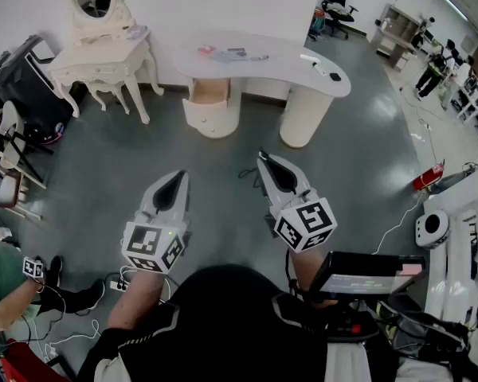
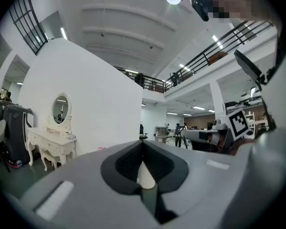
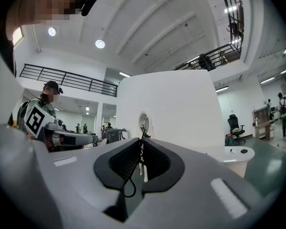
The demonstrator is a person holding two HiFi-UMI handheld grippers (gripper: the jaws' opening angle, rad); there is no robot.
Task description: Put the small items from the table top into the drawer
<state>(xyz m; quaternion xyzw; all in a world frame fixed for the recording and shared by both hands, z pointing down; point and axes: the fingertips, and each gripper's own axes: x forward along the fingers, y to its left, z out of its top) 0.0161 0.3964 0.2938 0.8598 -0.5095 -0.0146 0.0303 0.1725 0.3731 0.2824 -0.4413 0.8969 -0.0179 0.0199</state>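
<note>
A curved white table point(image 1: 287, 58) stands well ahead of me across the grey floor. On it lie small items: a pink one point(image 1: 205, 51), grey-blue ones point(image 1: 237, 54), a white one point(image 1: 311, 59) and a small black one point(image 1: 335, 76). Under its left end a drawer point(image 1: 209, 92) stands pulled out. My left gripper point(image 1: 182, 173) and right gripper point(image 1: 261, 156) are held level in front of me, far short of the table, both shut and holding nothing. The right gripper view shows its jaws point(image 3: 143, 140) together and the table's end point(image 3: 233, 157) beyond. The left gripper's jaws point(image 2: 143, 142) also meet.
A white vanity with an oval mirror point(image 1: 103, 50) stands left of the table, with a dark case point(image 1: 24, 86) and a chair point(image 1: 12, 157) further left. A seated person point(image 1: 4, 289) is at lower left. Cables run over the floor point(image 1: 88, 333). White equipment point(image 1: 462, 237) fills the right side.
</note>
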